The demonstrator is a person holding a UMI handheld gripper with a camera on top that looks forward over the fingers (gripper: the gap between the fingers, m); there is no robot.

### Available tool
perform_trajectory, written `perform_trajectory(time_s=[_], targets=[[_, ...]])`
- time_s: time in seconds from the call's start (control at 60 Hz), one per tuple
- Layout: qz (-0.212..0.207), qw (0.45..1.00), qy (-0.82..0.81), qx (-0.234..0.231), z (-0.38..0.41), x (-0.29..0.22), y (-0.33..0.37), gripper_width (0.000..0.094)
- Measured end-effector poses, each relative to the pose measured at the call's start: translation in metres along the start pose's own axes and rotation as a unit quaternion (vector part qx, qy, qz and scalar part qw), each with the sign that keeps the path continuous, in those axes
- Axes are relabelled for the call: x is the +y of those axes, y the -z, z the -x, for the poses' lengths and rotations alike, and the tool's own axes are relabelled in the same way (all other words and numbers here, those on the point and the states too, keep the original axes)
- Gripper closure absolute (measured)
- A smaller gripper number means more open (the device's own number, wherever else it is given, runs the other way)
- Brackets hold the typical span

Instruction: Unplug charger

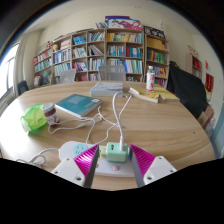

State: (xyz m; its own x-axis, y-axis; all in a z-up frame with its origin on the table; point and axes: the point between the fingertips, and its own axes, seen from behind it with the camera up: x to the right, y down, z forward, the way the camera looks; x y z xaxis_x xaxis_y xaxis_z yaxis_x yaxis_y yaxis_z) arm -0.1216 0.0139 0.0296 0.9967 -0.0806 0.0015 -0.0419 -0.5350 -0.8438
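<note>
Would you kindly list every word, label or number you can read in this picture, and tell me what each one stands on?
No text can be read anywhere.
Dark teal book on the round wooden table: its cover shows no readable title.
Book spines on the wooden bookshelves: too small to read.
White bottle: label blurred.
Pale green charger, between the open gripper fingers, in the white power strip: no readable marking.
</note>
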Motion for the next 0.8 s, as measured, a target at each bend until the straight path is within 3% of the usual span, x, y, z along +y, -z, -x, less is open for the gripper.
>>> perform_trajectory(time_s=[0.017,0.033,0.067,0.183,0.3,0.55,0.6,0.65,0.683,0.733,0.8], targets=[[0.003,1.0,0.007,-0.001,0.003,0.003,-0.003,0.0349],[-0.011,1.0,0.003,-0.002,0.002,-0.003,-0.004,0.0495],[-0.017,1.0,0.003,0.011,-0.004,-0.004,-0.006,0.0637],[-0.015,1.0,-0.005,0.027,-0.006,-0.002,-0.008,0.0652],[0.021,0.997,-0.071,0.027,-0.006,0.001,-0.007,0.066],[0.052,0.998,-0.016,0.024,-0.007,-0.002,-0.007,0.0739],[-0.007,0.999,-0.02,0.03,-0.009,-0.05,0.01,0.0743],[-0.111,0.993,0.002,0.045,-0.012,-0.122,0.038,0.0743],[-0.151,0.987,0.013,0.053,-0.015,-0.163,0.054,0.0743],[-0.178,0.983,0.003,0.044,-0.013,-0.206,0.077,0.0738],[-0.18,0.983,-0.016,0.042,-0.028,-0.229,0.087,0.0722]])
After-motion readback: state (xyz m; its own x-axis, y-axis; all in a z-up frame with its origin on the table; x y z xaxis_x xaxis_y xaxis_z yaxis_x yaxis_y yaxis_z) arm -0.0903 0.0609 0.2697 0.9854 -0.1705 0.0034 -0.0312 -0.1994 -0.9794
